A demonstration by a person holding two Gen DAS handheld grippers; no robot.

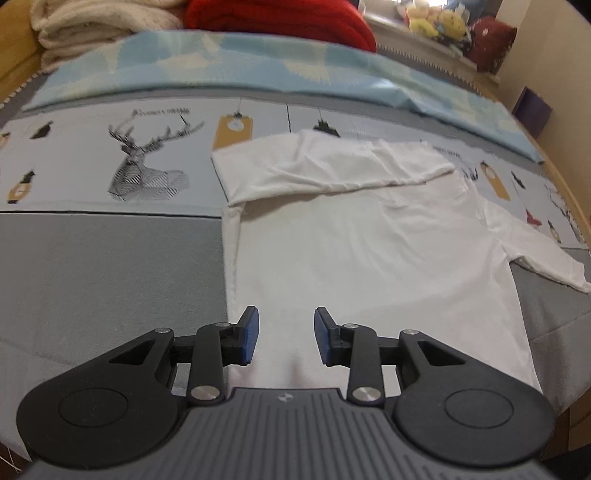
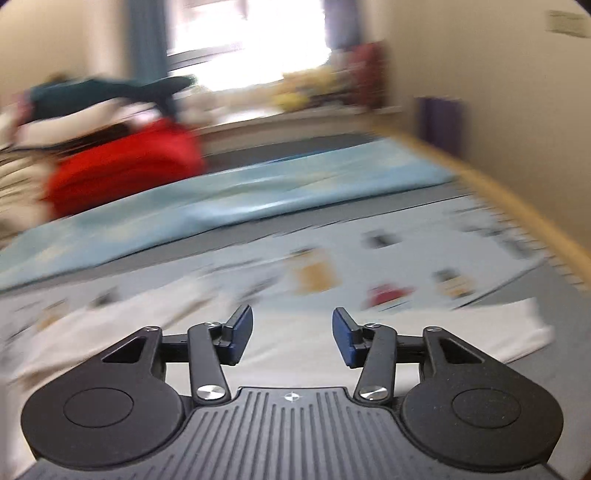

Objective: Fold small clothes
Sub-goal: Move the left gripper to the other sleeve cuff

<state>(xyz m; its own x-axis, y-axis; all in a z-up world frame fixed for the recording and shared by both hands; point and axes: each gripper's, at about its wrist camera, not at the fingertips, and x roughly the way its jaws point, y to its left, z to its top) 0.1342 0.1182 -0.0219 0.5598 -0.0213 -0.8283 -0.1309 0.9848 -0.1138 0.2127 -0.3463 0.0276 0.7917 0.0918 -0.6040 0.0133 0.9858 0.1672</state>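
Note:
A small white T-shirt (image 1: 369, 251) lies flat on the bed, its far left part folded over across the top and one sleeve (image 1: 546, 258) sticking out at the right. My left gripper (image 1: 286, 338) is open and empty, just above the shirt's near left hem. In the blurred right wrist view the shirt (image 2: 288, 347) lies under my right gripper (image 2: 292, 338), which is open and empty, with the sleeve (image 2: 517, 332) to its right.
The bed has a grey and pale blue printed cover (image 1: 110, 258) with a deer picture (image 1: 144, 166). A light blue blanket (image 1: 258, 66) lies across the back, with a red bundle (image 1: 280, 18) and a cream blanket (image 1: 92, 26) behind it. A wooden bed edge (image 2: 517, 206) runs along the right.

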